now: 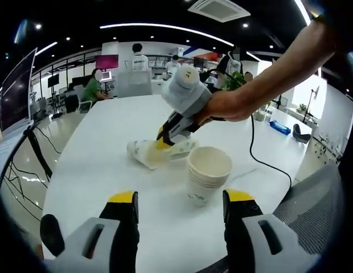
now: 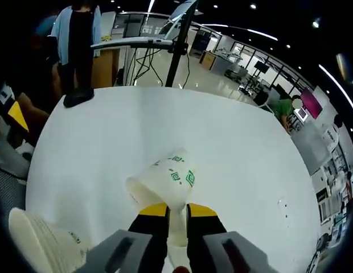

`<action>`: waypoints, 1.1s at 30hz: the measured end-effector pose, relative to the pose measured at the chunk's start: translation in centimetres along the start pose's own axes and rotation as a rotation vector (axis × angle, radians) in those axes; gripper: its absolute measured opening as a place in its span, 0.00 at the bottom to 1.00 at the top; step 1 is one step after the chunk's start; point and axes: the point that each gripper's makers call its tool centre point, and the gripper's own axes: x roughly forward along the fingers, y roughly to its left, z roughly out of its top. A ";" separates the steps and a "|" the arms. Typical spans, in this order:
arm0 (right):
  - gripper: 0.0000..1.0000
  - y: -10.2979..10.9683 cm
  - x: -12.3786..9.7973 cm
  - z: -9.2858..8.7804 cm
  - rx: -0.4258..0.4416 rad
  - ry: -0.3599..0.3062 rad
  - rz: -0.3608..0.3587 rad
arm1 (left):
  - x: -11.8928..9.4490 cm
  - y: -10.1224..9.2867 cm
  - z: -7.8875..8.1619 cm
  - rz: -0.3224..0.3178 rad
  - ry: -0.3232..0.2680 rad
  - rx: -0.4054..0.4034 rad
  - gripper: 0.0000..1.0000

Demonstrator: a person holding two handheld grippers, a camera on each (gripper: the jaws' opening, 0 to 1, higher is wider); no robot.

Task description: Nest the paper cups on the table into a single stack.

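Note:
A stack of white paper cups (image 1: 208,175) with green marks stands upright on the white table (image 1: 91,165), just beyond my open left gripper (image 1: 181,199), slightly right of its middle. Behind the stack, a single cup (image 1: 145,152) lies on its side. A hand brings the right gripper (image 1: 165,139) in from the right, shut on that cup's rim. In the right gripper view, the cup (image 2: 165,181) sits tilted on the table (image 2: 233,131), its wall pinched between the right gripper (image 2: 177,213) jaws. The stack (image 2: 40,242) shows at the lower left.
A black cable (image 1: 262,162) trails across the table at the right, near a mesh chair (image 1: 316,193). A person (image 2: 79,40) stands at the table's far edge beside a tripod stand (image 2: 177,40). More people sit at desks (image 1: 131,79) further back.

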 end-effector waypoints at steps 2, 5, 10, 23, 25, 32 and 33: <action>0.04 0.0 0.0 0.0 -0.001 -0.001 0.000 | 0.0 0.0 0.0 0.000 0.000 0.000 0.59; 0.01 0.2 -0.1 0.0 -0.003 -0.001 0.004 | 0.0 0.0 0.0 0.000 0.001 0.000 0.59; 0.00 -0.2 -0.3 0.2 -0.001 -0.007 -0.004 | 0.0 -0.1 0.0 0.000 0.003 0.002 0.59; 0.00 -1.3 -1.3 1.1 -0.002 -0.022 -0.018 | 0.0 0.0 0.0 0.001 0.003 -0.007 0.59; 0.00 -1.4 -1.5 1.3 -0.005 -0.025 -0.020 | 0.0 0.1 -0.1 0.001 0.003 -0.006 0.59; 0.00 -2.0 -2.1 2.2 0.006 -0.043 -0.027 | 0.0 0.0 -0.1 -0.001 0.007 -0.007 0.58; 0.00 -2.1 -2.2 2.3 0.006 -0.045 -0.028 | 0.0 0.0 -0.1 -0.001 0.008 -0.007 0.58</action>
